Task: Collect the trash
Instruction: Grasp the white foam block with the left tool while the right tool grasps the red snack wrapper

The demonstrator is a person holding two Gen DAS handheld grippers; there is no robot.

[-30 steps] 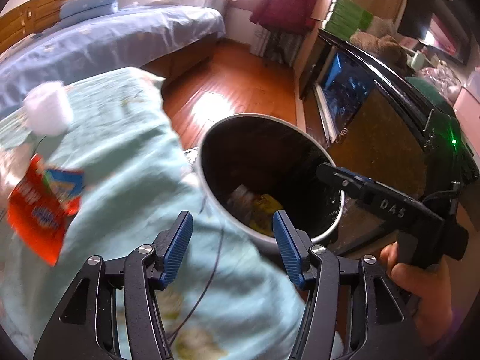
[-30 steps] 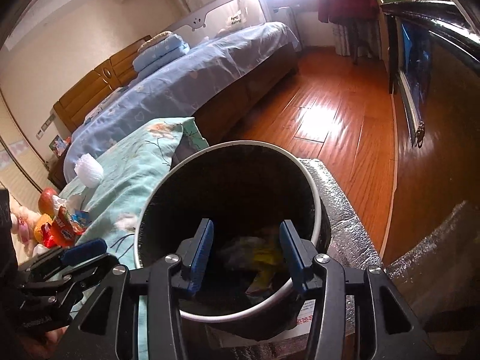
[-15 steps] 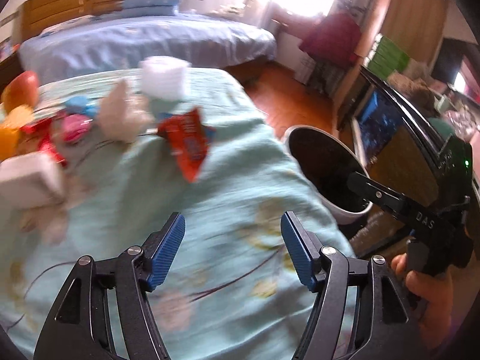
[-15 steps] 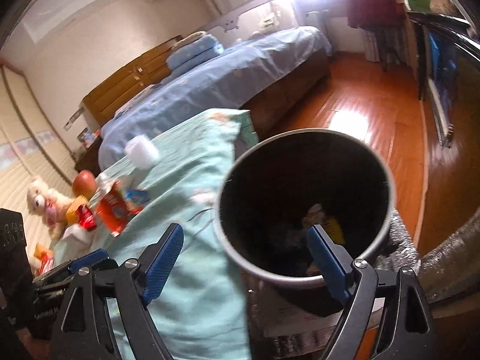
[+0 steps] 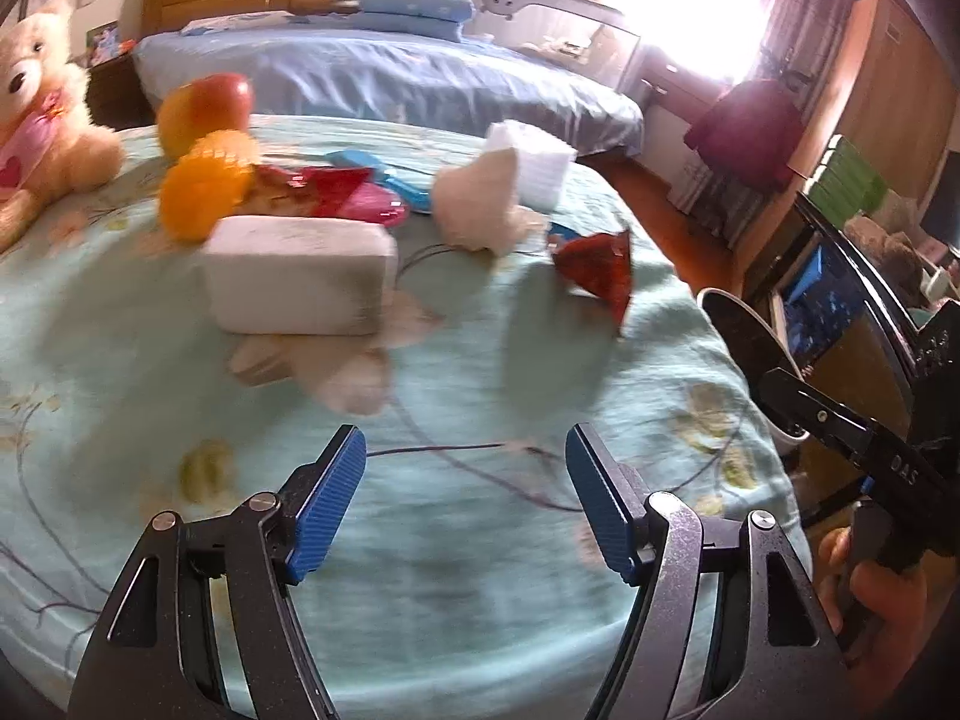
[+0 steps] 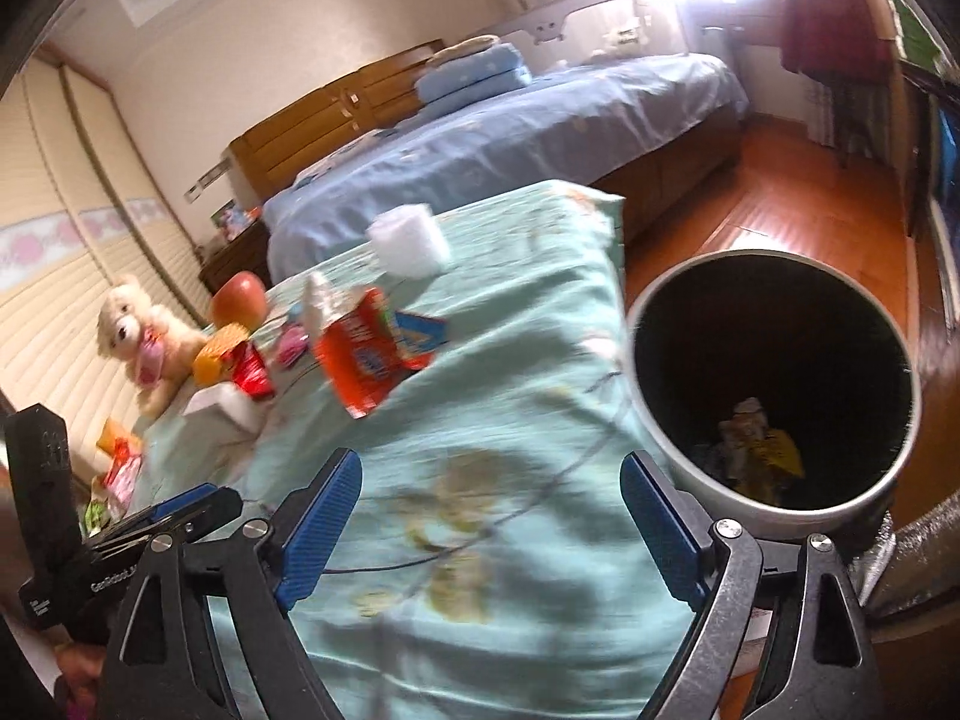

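Fingers (image 6: pixel 318 516) opening, empty; trash bin (image 6: pixel 660 312) holds wrappers (image 6: pixel 759 441).

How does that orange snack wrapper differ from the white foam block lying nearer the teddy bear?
The orange snack wrapper is thin, crumpled and brightly printed; the white foam block is thick, boxy and plain. The wrapper lies nearer the trash bin, the block farther back among the fruit. Both rest untouched on the green cloth.

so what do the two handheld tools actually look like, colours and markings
Both match: the left tool and right tool have black angular metal arms with triangular cut-outs, silver pivot screws and ribbed blue pads. Seen from the left camera, the right tool's black body carries pale lettering. A bare hand grips its handle; no sleeve or cable shows.
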